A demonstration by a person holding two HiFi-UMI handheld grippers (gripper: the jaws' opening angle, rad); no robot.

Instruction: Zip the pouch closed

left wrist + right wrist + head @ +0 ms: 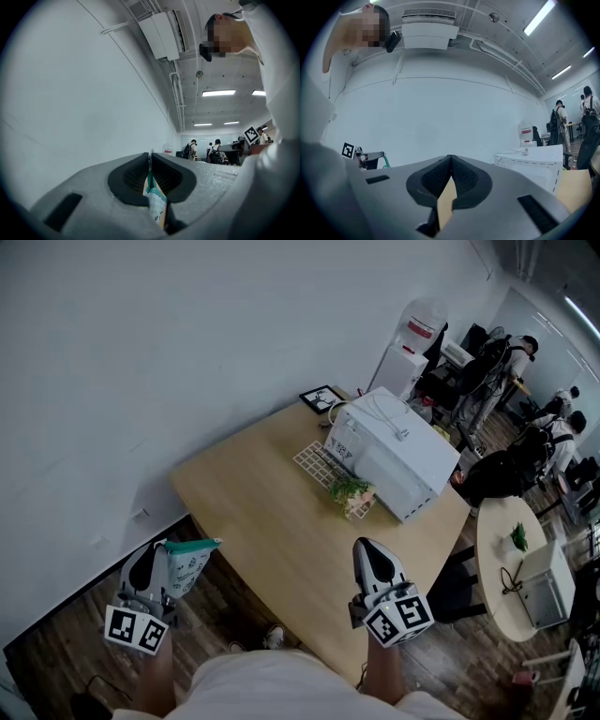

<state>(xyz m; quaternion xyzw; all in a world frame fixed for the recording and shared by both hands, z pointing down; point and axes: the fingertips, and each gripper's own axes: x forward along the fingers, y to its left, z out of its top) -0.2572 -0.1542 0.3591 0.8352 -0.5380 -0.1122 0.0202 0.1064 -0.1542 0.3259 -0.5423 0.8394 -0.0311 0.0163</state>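
A small white pouch [187, 566] with printed marks and a teal top edge hangs in my left gripper [146, 570], out past the left end of the wooden table [253, 512] and above the dark floor. In the left gripper view the jaws [150, 161] are shut on the pouch [155, 204], whose teal and white fabric shows between the pads. My right gripper [373, 563] hovers over the table's near edge, shut with nothing in it [450, 161]. The right gripper view shows the left gripper [363, 157] far to the left with the teal pouch edge [386, 161].
A white boxy appliance [394, 456] stands on the table's far right, with a white grid mat [319, 465] and a small bunch of flowers [352, 493] in front of it. A framed picture [322, 397], a water dispenser [417, 338], a round white table [516, 568] and people lie beyond.
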